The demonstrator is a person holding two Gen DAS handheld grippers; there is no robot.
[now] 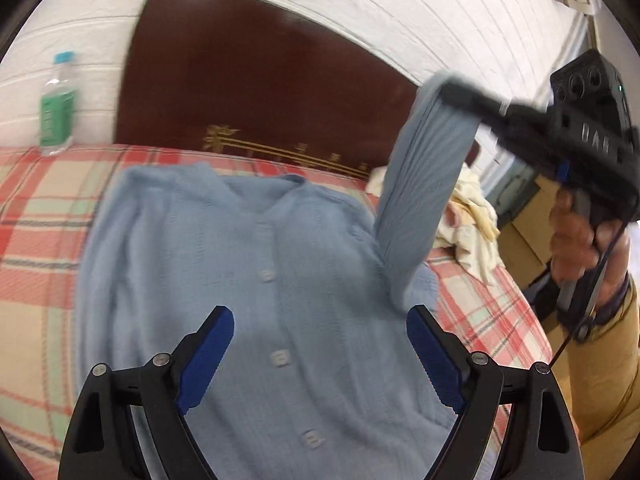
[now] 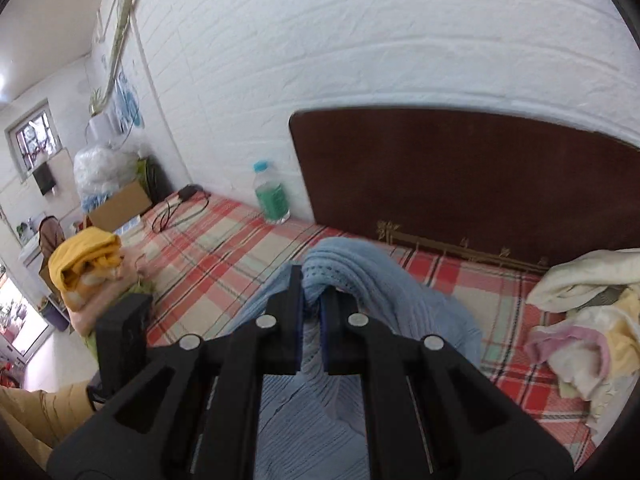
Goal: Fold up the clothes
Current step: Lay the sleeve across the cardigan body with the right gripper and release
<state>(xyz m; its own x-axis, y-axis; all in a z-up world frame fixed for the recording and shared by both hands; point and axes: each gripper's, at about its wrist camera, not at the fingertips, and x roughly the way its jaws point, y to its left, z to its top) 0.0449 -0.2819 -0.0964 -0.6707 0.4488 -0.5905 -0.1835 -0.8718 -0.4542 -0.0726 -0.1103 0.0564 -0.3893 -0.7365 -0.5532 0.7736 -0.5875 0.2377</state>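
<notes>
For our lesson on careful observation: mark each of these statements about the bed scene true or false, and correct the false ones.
1. The right gripper is shut on the cardigan's sleeve. True.
2. The left gripper grips the cardigan's hem. False: its jaws stand open above the blue cardigan, holding nothing.
3. The cardigan lies buttoned on the checked blanket. True.
4. The water bottle lies on its side. False: it stands upright near the headboard.
5. The lifted sleeve lies flat on the bed. False: it is raised off it.
</notes>
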